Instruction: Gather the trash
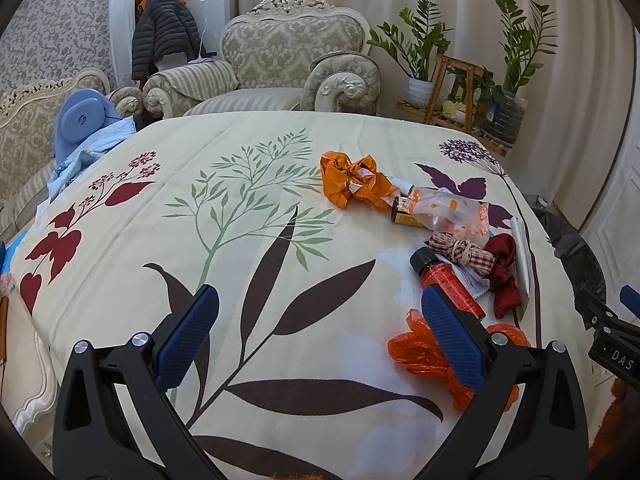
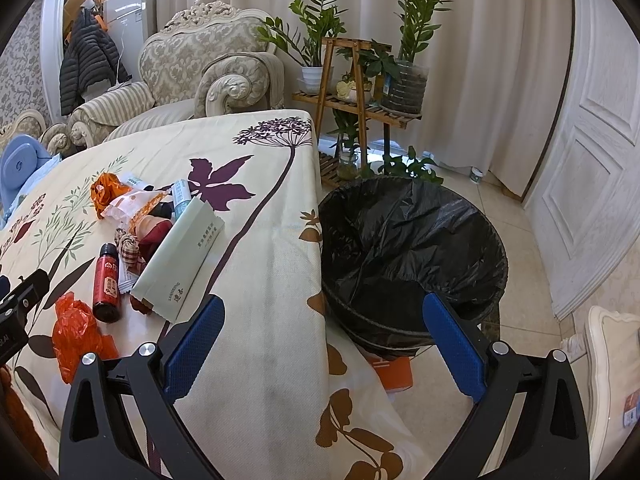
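Both grippers spread wide and empty, trash heaped on the table, bin waiting beside it.

The left gripper hovers over the tablecloth with jaws fully apart; the litter lies at its 1 to 3 o'clock: red bottle, orange bag, orange wrapper. The right gripper, equally open and holding nothing, straddles the table edge, the black-lined bin at its 1 o'clock. Risks, as I judge them: the round bottle may roll away from the fingers, and the flimsy bag could slip loose or snag its neighbours.
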